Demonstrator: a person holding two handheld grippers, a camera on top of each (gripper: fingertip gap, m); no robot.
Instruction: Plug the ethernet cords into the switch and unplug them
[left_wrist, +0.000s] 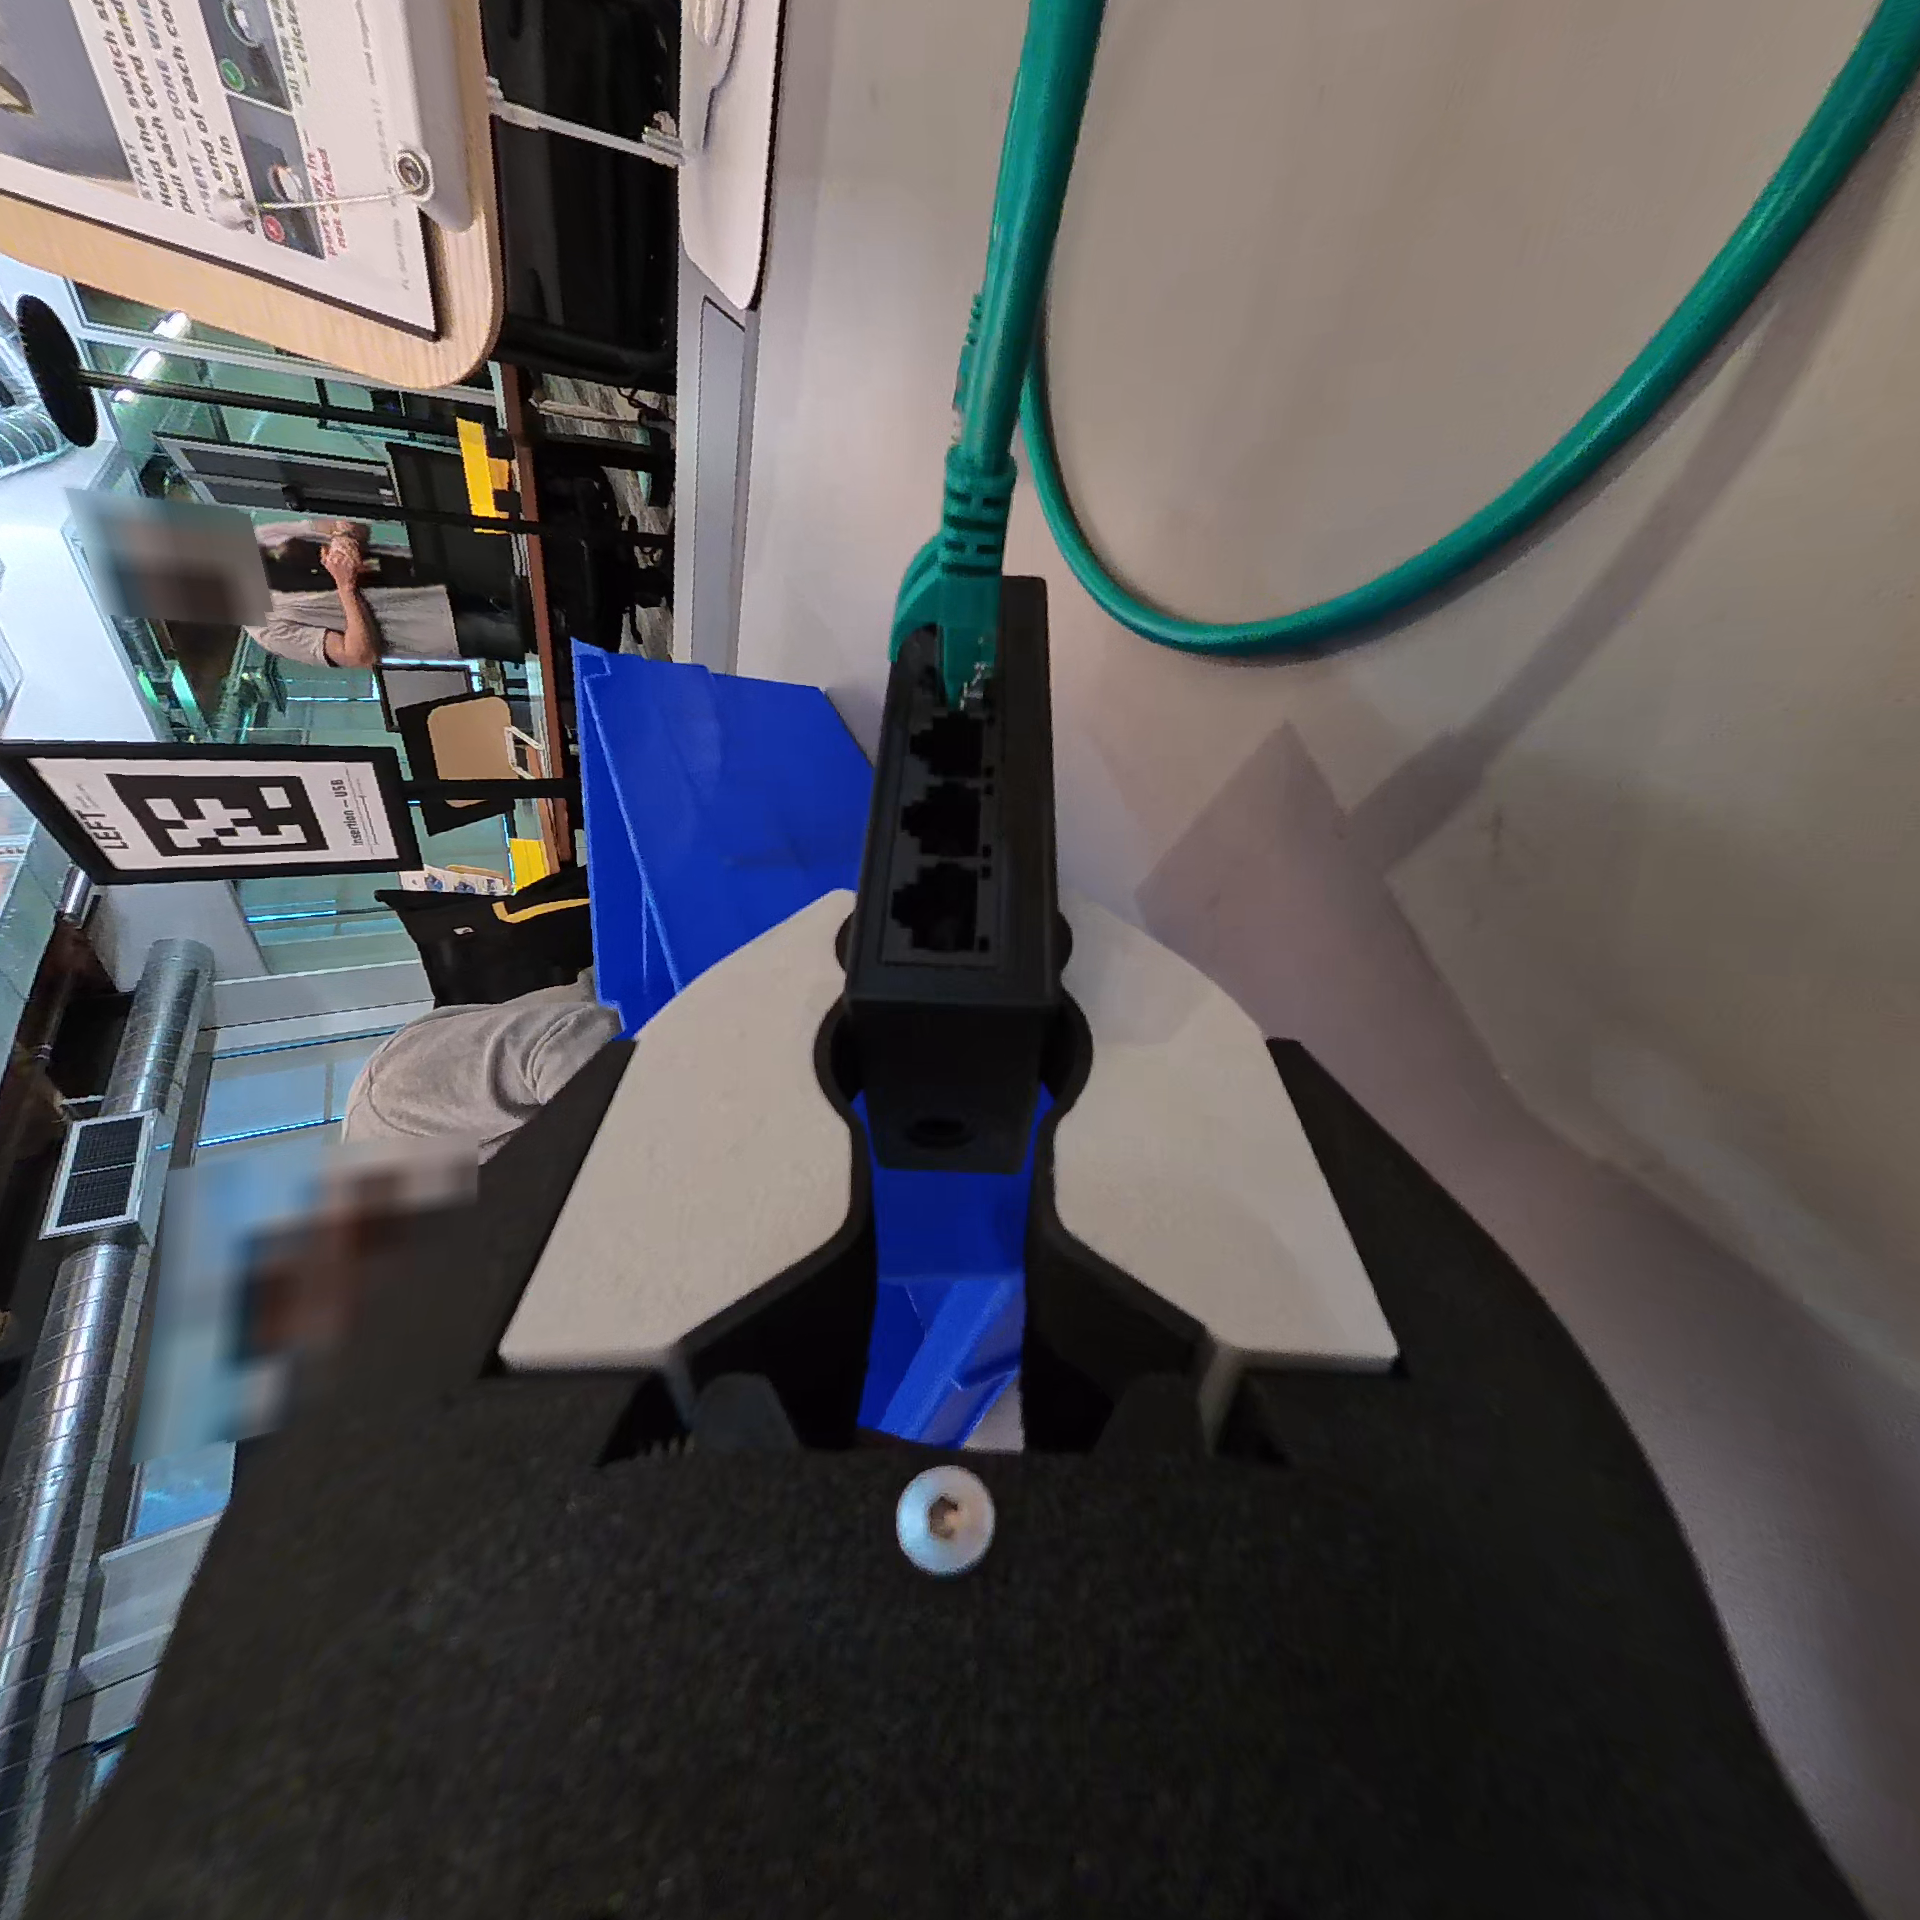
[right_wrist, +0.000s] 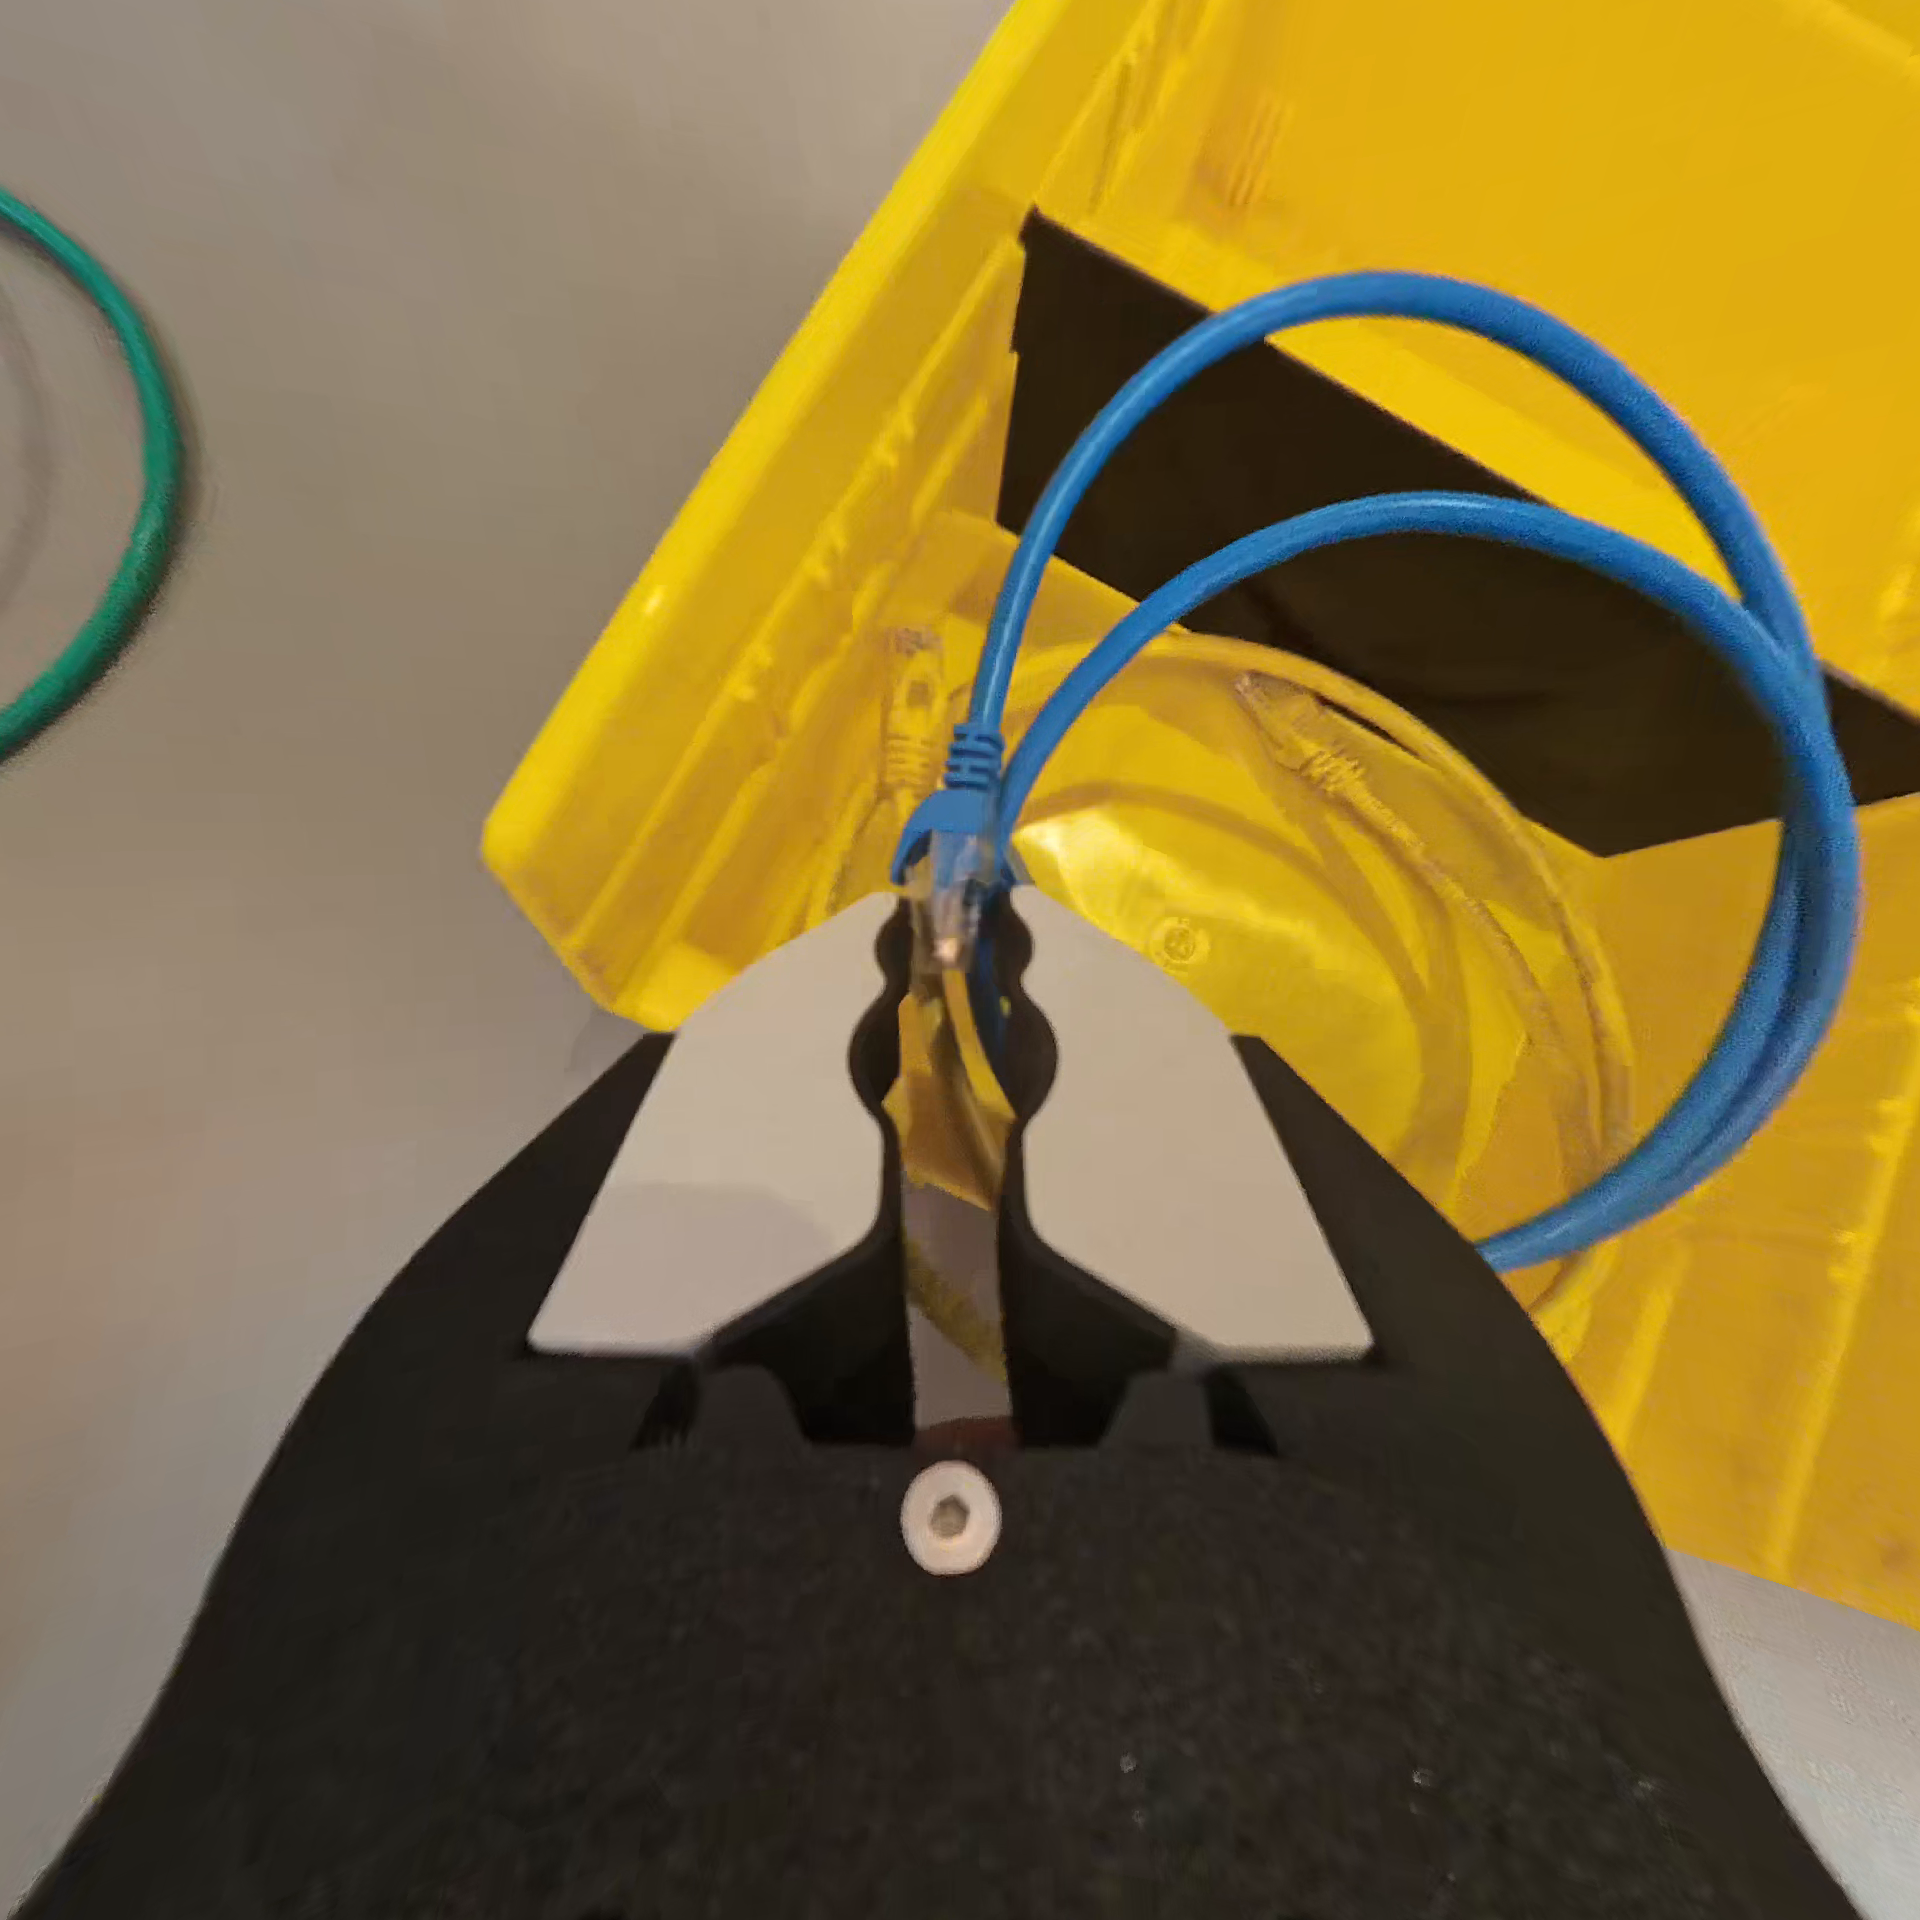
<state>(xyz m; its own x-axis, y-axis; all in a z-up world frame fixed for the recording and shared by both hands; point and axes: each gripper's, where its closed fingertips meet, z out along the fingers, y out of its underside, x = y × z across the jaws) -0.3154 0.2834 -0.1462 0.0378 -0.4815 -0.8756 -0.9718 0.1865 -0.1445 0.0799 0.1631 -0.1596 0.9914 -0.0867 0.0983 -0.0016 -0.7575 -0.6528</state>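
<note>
My left gripper (left_wrist: 951, 966) is shut on the near end of a black switch (left_wrist: 961, 810), which points away from the camera. A green ethernet cord (left_wrist: 1023, 301) has its plug (left_wrist: 951, 603) in the farthest port; three nearer ports are empty. The cord loops over the white table. My right gripper (right_wrist: 956, 925) is shut on the plug end of a blue ethernet cord (right_wrist: 1558, 520) and holds it above a yellow bin (right_wrist: 1351, 208). A yellow cord (right_wrist: 1403, 810) lies coiled inside the bin. A piece of the green cord (right_wrist: 145, 499) shows at the left of the right wrist view.
A blue bin (left_wrist: 717, 810) stands beside the switch on the table (left_wrist: 1558, 935). Beyond the table edge are a marker sign on a stand (left_wrist: 218, 816), an instruction sheet on a wooden board (left_wrist: 260, 156), people and chairs. A black divider (right_wrist: 1351, 540) crosses the yellow bin.
</note>
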